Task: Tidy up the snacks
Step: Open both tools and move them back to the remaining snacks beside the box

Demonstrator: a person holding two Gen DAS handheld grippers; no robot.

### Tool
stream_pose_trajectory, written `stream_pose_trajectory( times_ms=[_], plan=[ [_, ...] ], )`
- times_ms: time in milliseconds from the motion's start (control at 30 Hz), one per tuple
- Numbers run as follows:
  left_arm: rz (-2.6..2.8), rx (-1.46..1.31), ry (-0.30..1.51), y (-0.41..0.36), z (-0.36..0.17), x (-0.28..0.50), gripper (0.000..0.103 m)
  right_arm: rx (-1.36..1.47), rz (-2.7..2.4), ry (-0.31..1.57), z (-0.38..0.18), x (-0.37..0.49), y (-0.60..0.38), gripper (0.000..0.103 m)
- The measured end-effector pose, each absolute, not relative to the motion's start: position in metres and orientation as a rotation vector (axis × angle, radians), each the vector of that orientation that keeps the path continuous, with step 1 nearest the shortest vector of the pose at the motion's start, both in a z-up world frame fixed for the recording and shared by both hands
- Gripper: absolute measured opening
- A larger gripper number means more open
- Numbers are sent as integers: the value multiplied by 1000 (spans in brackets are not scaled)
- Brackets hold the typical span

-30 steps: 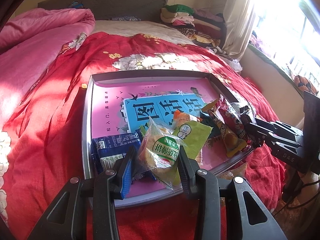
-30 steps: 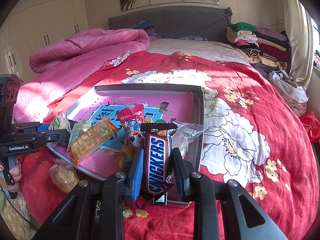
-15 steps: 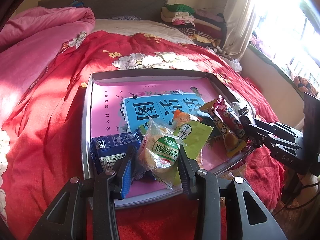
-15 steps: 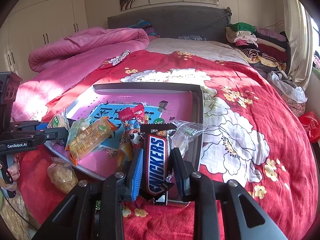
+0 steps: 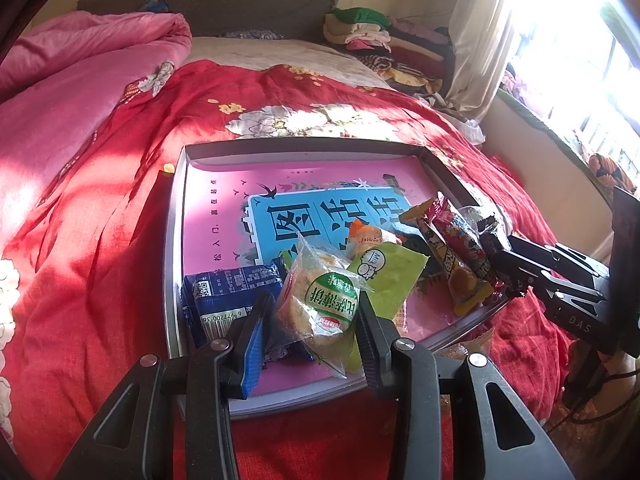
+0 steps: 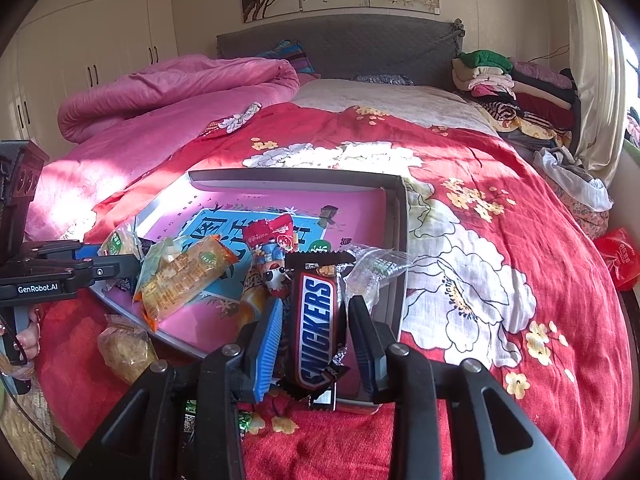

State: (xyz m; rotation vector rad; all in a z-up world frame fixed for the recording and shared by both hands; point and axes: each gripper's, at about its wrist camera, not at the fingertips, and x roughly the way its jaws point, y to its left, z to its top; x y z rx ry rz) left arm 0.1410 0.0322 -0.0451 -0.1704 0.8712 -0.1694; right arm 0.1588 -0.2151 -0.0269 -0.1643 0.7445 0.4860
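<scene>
the bed (image 6: 500, 264) carries everything, spread with a red floral cover (image 5: 100, 240), and a rolled pink quilt (image 6: 180, 92) lies toward the grey headboard (image 6: 340, 48). a stack of folded clothes (image 6: 520, 88) sits at the far corner by the curtain.

on the red cover rests a shallow grey tray (image 5: 176, 240) with a pink and blue printed sheet (image 5: 312, 216) lining its floor. the snacks are heaped along its near edge, and the far half of the sheet shows bare.

my left tongs (image 5: 312, 320) are spread around a clear-wrapped round cake with a green label (image 5: 324, 308); the right finger touches the wrapper, but i cannot tell whether the left finger does. the cake stands tilted on the tray floor, with a dark blue biscuit pack (image 5: 228, 296) just to its left and a lime green packet (image 5: 388, 280) just behind it to the right.

my right tongs (image 6: 316, 320) sit either side of a snickers bar (image 6: 316, 316), which stands on end at the tray's near right corner; a gap shows beside each finger, so they are not clamped on it. beside it lie an orange cracker packet (image 6: 184, 276), a red-wrapped sweet (image 6: 276, 232) and a clear crinkled wrapper (image 6: 372, 268). one more clear bag of snacks (image 6: 124, 352) lies on the cover outside the tray.
</scene>
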Motion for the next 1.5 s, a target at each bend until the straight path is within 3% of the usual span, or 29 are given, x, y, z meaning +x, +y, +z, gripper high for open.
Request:
stream_pose_trajectory(
  times_ms=[333, 900, 1500],
  plan=[
    [-162, -175, 875, 33, -45, 141, 43, -152, 471, 714, -19, 156, -219, 40],
    [-199, -223, 786, 40, -20, 130, 67, -136, 532, 688, -6, 138, -216, 47],
    [-298, -165, 806, 8, -12, 95, 68, -83, 629, 801, -14, 112, -205, 51]
  ],
)
